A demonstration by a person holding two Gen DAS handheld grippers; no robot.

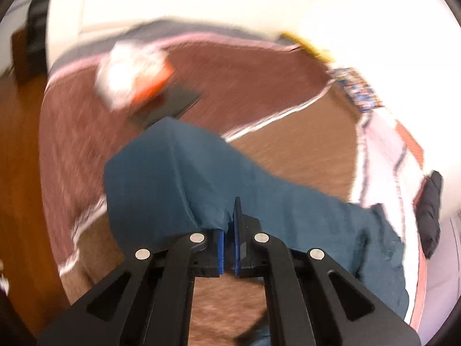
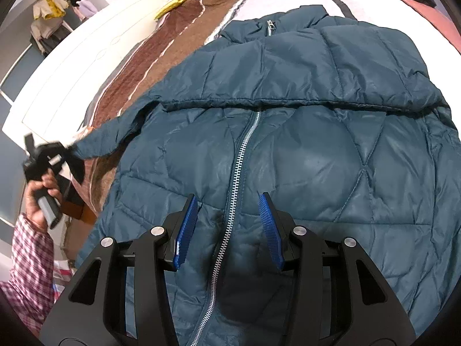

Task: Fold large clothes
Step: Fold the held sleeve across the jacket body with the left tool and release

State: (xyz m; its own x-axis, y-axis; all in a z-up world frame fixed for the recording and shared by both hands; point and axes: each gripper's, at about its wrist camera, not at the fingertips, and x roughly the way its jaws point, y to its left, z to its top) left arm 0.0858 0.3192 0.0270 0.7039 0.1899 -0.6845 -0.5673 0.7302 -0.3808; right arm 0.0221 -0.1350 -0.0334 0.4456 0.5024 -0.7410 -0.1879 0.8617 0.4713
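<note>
A quilted, shiny teal jacket with a metal zipper fills the frame centre on the bed. Left gripper pinches its sleeve; right gripper fingers are spread wide.

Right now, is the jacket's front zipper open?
No, the zipper runs closed up the jacket front.

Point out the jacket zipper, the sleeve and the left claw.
zipper [image 2: 240, 155]: right wrist view, mid-run of teeth.
sleeve [image 1: 173, 173]: left wrist view, mid-sleeve fabric.
left claw [image 1: 229, 239]: left wrist view, between pads, shut on sleeve.
</note>
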